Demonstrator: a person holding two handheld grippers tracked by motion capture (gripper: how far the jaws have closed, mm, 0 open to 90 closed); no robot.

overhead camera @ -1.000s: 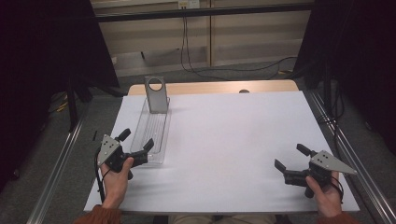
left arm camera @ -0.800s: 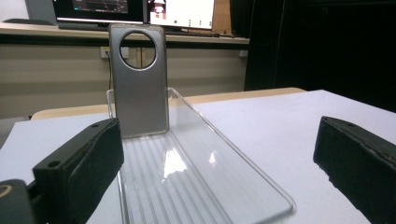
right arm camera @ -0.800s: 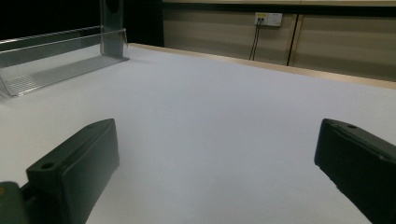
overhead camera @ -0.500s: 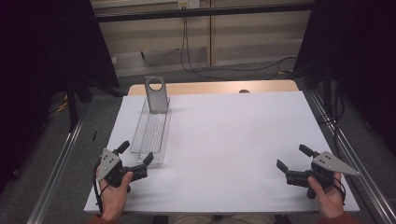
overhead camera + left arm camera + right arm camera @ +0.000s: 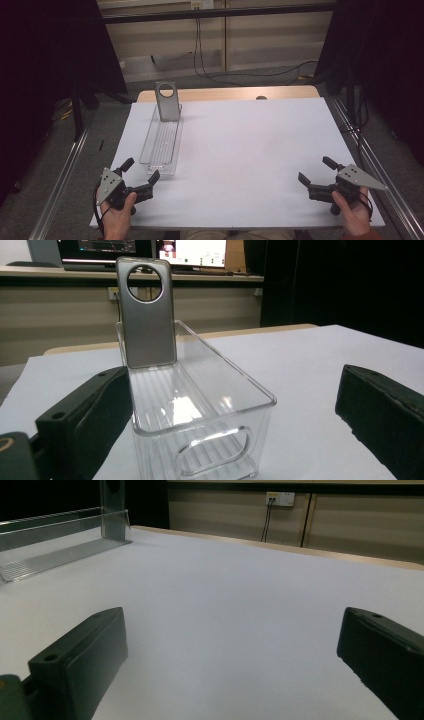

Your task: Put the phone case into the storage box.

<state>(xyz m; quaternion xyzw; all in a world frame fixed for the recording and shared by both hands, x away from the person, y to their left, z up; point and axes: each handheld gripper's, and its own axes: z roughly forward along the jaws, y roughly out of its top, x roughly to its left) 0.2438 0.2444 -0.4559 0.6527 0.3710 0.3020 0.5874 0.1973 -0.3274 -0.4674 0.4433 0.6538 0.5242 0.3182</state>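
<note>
The high view looks forward and down from above the person's side of the bench (image 5: 240,150), taking in the whole white top and the wall beyond it. The left gripper view sits low near the bench's near left corner, facing along the clear tray (image 5: 200,405) from close to its near end, toward the grey phone case (image 5: 147,315) propped at its far end. The right gripper view sits low at the near right, facing across the white top toward the far left. All three share the tray (image 5: 162,142) (image 5: 55,545) and the case (image 5: 167,102) (image 5: 114,510).
</note>
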